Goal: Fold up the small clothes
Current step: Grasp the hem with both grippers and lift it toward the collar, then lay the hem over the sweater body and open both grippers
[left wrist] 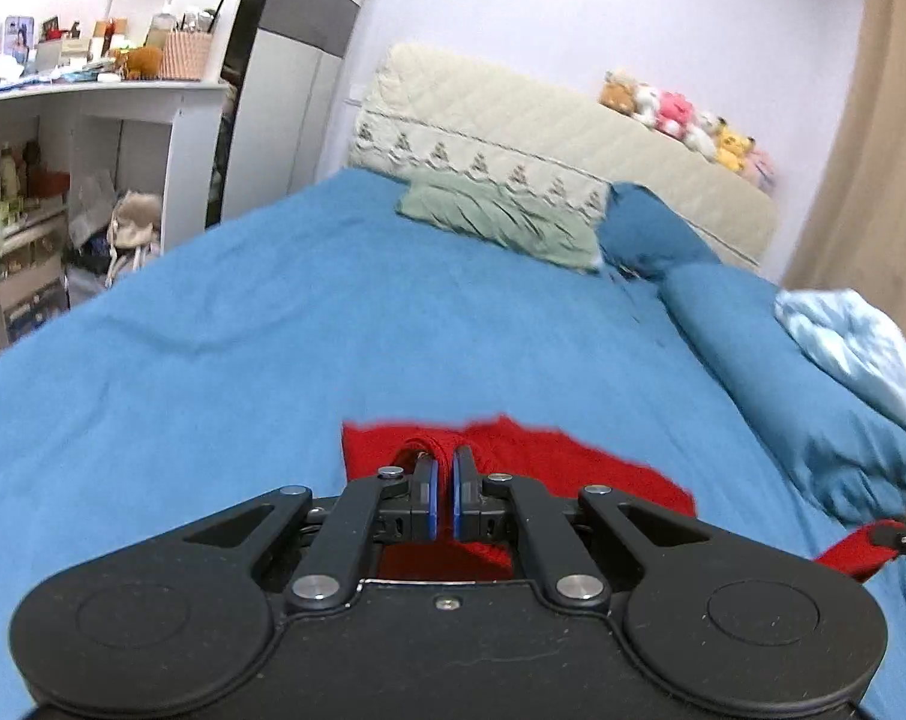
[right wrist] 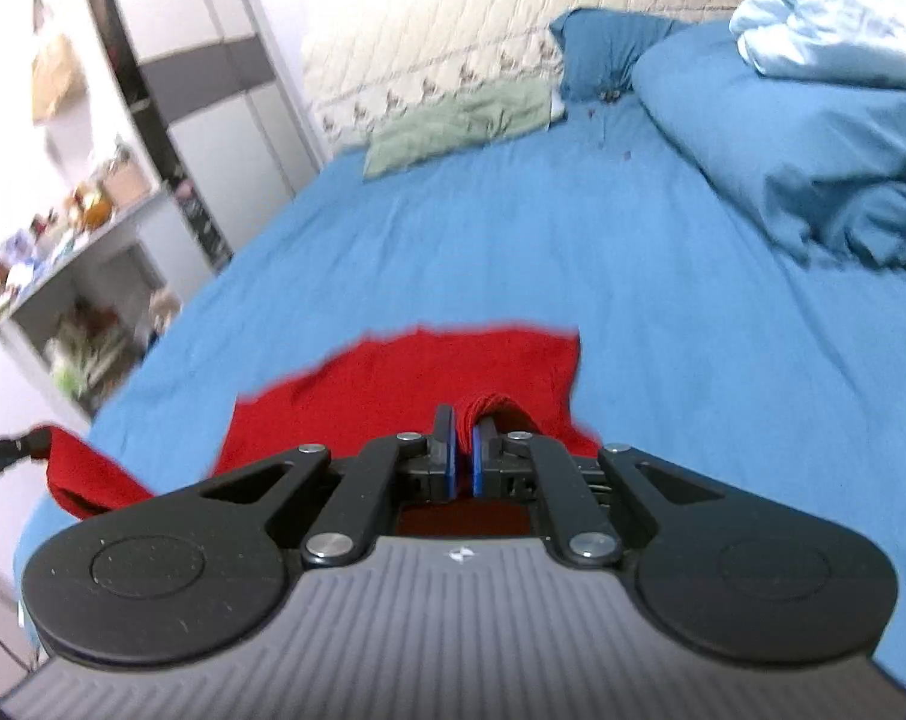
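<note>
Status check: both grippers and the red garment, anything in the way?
Left gripper shut on red garment. Right gripper shut on it too. Garment's far part lies on blue sheet. Nothing blocking ahead.

Blue-sheeted bed [left wrist: 273, 324]; on it red garment [right wrist: 429, 372], green cloth [left wrist: 501, 222], blue pillow [left wrist: 651, 228], rolled blue duvet [left wrist: 771, 372]

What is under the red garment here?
The red garment lies on the blue bedsheet, which shows all around it. Both the left gripper and right gripper pinch its near edge. Whatever lies beneath its middle is covered.
</note>
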Demonstrator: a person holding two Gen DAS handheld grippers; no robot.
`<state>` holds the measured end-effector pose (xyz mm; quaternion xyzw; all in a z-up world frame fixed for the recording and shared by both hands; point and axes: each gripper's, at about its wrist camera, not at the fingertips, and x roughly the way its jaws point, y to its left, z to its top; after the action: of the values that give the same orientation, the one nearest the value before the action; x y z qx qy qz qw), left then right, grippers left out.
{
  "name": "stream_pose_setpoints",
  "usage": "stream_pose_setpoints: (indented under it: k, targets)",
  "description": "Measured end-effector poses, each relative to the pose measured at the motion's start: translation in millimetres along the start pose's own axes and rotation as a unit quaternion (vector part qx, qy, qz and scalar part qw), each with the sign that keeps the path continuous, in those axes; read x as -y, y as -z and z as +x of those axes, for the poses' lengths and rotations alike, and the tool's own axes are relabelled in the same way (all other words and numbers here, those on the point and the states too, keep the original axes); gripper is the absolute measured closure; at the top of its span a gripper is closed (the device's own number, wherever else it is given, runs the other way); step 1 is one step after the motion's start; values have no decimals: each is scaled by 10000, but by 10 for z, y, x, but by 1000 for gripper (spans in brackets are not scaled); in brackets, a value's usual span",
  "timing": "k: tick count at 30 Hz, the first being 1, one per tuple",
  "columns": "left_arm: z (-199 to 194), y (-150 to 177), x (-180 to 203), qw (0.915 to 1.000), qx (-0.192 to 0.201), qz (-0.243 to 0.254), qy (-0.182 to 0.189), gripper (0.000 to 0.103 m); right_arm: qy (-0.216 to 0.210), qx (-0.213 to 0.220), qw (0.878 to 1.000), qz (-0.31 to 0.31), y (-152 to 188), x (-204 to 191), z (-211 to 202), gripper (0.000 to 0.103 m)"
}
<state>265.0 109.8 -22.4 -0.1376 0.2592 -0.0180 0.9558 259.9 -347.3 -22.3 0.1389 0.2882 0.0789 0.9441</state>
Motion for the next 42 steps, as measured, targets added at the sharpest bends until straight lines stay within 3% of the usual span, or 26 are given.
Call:
stream_pose_setpoints:
  k: [3, 7, 13, 18, 21, 22, 23, 24, 25, 26, 28, 30, 33, 35, 38, 42]
  targets:
    - [555, -244, -23, 9998, 35, -82, -159, 99, 75, 44, 9999, 54, -390, 22, 554, 83]
    - [1388, -356, -71, 9994, -81, -29, -342, 99, 318, -84, 9994, -137, -621, 102, 1439, 83]
    - [2345, -130, -189, 9976, -412, -122, -545, 99, 618, -457, 9959, -481, -468, 332, 2641, 83]
    - [2733, -82, -302, 9962, -474, -312, -667, 99, 628, -472, 9966, -255, -439, 602, 3218, 83]
    - [2801, -64, -308, 9954, -520, -362, -722, 95, 586, -483, 9969, -187, -436, 708, 3433, 78]
    - [2761, -61, -310, 9953, -482, -394, -736, 94, 580, -442, 9971, -202, -406, 714, 3434, 68]
    - [2712, -74, -279, 9957, -401, -374, -751, 80, 563, -385, 9974, -218, -395, 727, 3408, 57]
    - [2626, -68, -231, 9962, -295, -294, -768, 69, 609, -267, 9974, -262, -373, 720, 3337, 26]
    - [2497, -57, -208, 9968, -164, -189, -759, 45, 650, -70, 9972, -366, -329, 691, 3227, 5]
    - [2321, -25, -166, 9974, -27, -31, -724, 32, 625, 216, 9964, -533, -269, 661, 3077, 0]
    - [2103, 69, -74, 9979, 76, 208, -604, 31, 341, 378, 9957, -771, -110, 576, 2849, 0]
    - [1987, 207, -33, 9987, -82, 279, -420, 31, -20, 243, 9956, -905, 67, 485, 2765, 0]
    - [2043, 440, -11, 9981, -468, 333, -229, 31, -174, -143, 9929, -1170, 277, 351, 2889, 1]
    - [2125, 578, -17, 9960, -713, 401, -353, 31, 20, -291, 9920, -1226, 339, 345, 3044, 1]
    - [2215, 718, -103, 9938, -1003, 345, -348, 31, 680, -483, 9932, -807, 341, 592, 3268, 2]
    - [2178, 762, -92, 9933, -979, 498, -346, 31, 688, -539, 9955, -358, 314, 838, 3275, 2]
